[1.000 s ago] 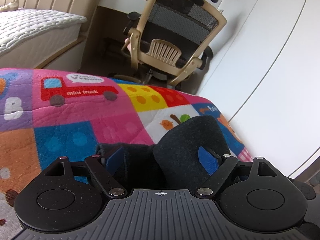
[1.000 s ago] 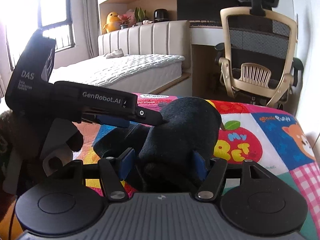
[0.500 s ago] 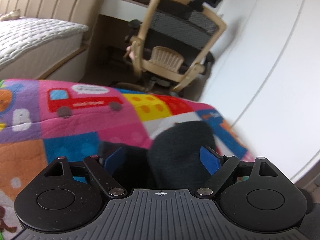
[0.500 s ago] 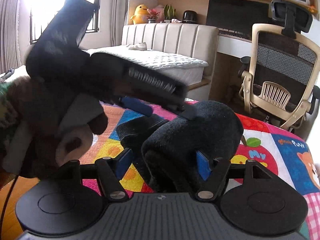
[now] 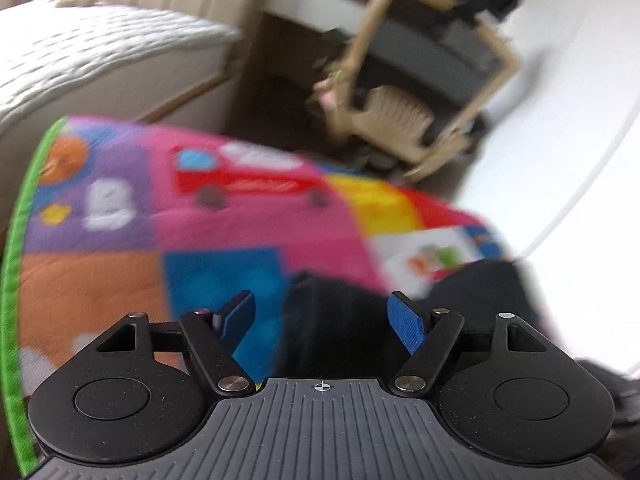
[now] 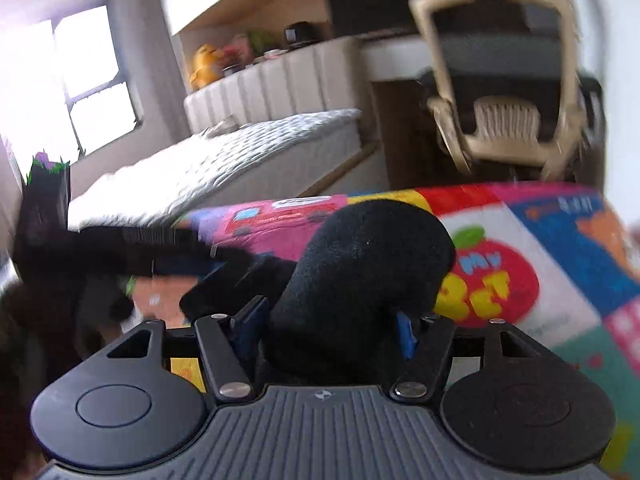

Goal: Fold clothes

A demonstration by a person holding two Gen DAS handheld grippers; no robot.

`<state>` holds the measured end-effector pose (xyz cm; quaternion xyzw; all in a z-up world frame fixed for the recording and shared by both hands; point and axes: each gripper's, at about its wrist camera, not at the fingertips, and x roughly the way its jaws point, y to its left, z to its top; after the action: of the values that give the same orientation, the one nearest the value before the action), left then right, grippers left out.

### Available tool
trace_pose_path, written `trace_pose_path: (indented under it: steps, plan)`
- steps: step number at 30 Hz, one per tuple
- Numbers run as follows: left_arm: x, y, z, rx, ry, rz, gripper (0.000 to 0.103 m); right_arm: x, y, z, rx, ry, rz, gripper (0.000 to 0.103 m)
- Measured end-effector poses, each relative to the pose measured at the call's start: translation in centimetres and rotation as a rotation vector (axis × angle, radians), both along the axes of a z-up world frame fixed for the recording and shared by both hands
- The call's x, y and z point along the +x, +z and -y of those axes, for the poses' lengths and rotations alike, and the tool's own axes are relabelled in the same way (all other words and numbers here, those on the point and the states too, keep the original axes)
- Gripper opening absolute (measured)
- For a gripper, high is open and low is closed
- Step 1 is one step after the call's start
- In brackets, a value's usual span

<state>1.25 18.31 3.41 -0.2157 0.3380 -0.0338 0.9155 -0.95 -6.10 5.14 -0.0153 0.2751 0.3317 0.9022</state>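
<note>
Bedroom surroundings frame both views: a white quilted mattress (image 6: 224, 160) with a beige ribbed headboard (image 6: 276, 88), a beige-framed mesh office chair (image 6: 504, 92) by a desk, a bright window (image 6: 88, 80) and a yellow plush toy (image 6: 204, 64) on the ledge above the headboard. In front of them lies a colourful patchwork play mat (image 5: 240, 216) with a red truck panel, an apple panel and a green border; both views are blurred by motion.

The black fleece garment (image 6: 372, 272) sits on this mat toward its right edge, bunched into a rounded hump. The right tool (image 6: 326, 326) has its 2 blue pads pressed against either side of that hump, so it is clamped on the fabric.

In the left wrist view the left tool (image 5: 322, 316) has its blue pads (image 5: 404, 326) spread apart; the garment (image 5: 336, 320) lies dark between and beyond them, nearer the right pad, and the left pad stands over bare blue mat. Whether the right pad touches the cloth I cannot tell. The right wrist view shows this left tool as a black body (image 6: 120, 252) reaching in from the left, its tip at the garment's flatter left part.
</note>
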Motion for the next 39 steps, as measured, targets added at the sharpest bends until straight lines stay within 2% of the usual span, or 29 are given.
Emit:
trace_pose_path:
  steps: [3, 5, 6, 7, 8, 10, 14, 18, 21, 26, 28, 30, 31, 34, 39]
  plan:
    - [0.6, 1.8, 2.0, -0.095, -0.163, 0.036, 0.091, -1.2, -0.1, -2.1, -0.078, 0.075, 0.079, 0.070]
    - [1.4, 2.0, 3.5, -0.075, -0.213, 0.021, 0.093, -2.1, 0.0, -3.1, -0.103, 0.124, 0.121, 0.074]
    - [1.8, 2.1, 4.3, -0.064, -0.238, 0.014, 0.093, -2.2, 0.0, -3.0, -0.109, 0.126, 0.126, 0.073]
    - [2.1, 1.9, 4.8, -0.034, -0.234, 0.004, 0.091, -2.2, 0.1, -2.9, -0.115, 0.122, 0.129, 0.072]
    - [2.4, 1.6, 5.3, -0.004, -0.229, -0.006, 0.082, -2.2, 0.2, -2.7, -0.121, 0.118, 0.131, 0.072]
    - [2.7, 0.9, 5.4, 0.010, -0.222, -0.002, 0.078, -1.5, 0.5, -1.0, -0.054, 0.114, 0.067, 0.072]
    - [2.1, 0.3, 4.7, 0.062, -0.172, 0.017, 0.077, 0.4, 1.2, 3.2, 0.154, 0.055, -0.074, 0.078]
    - [1.1, 0.6, 2.7, 0.068, -0.113, 0.021, 0.077, 2.7, -0.2, 5.7, 0.284, -0.048, -0.205, 0.080]
    - [0.5, 0.4, 0.6, 0.060, -0.050, 0.010, 0.079, 4.1, -2.5, 5.3, 0.323, -0.091, -0.305, 0.080]
    - [0.1, -0.2, -1.4, 0.069, 0.013, -0.029, 0.083, 5.6, -5.2, 2.7, 0.462, -0.029, -0.446, 0.085]
    - [0.2, -0.5, -2.3, 0.027, 0.027, -0.047, 0.083, 5.8, -6.2, 2.3, 0.521, -0.005, -0.511, 0.085]
    - [0.3, -0.9, -3.0, -0.029, 0.031, -0.067, 0.085, 5.9, -6.6, 2.2, 0.576, 0.031, -0.567, 0.075]
    - [0.2, -1.1, -3.1, -0.050, 0.029, -0.074, 0.085, 5.9, -6.5, 2.4, 0.576, 0.041, -0.570, 0.064]
    - [0.7, -1.4, -2.6, -0.093, 0.025, -0.093, 0.085, 5.8, -5.9, 3.1, 0.558, 0.054, -0.562, 0.051]
    - [2.0, -1.5, 0.6, -0.126, -0.020, -0.109, 0.084, 4.8, -4.5, 6.9, 0.546, -0.012, -0.503, 0.049]
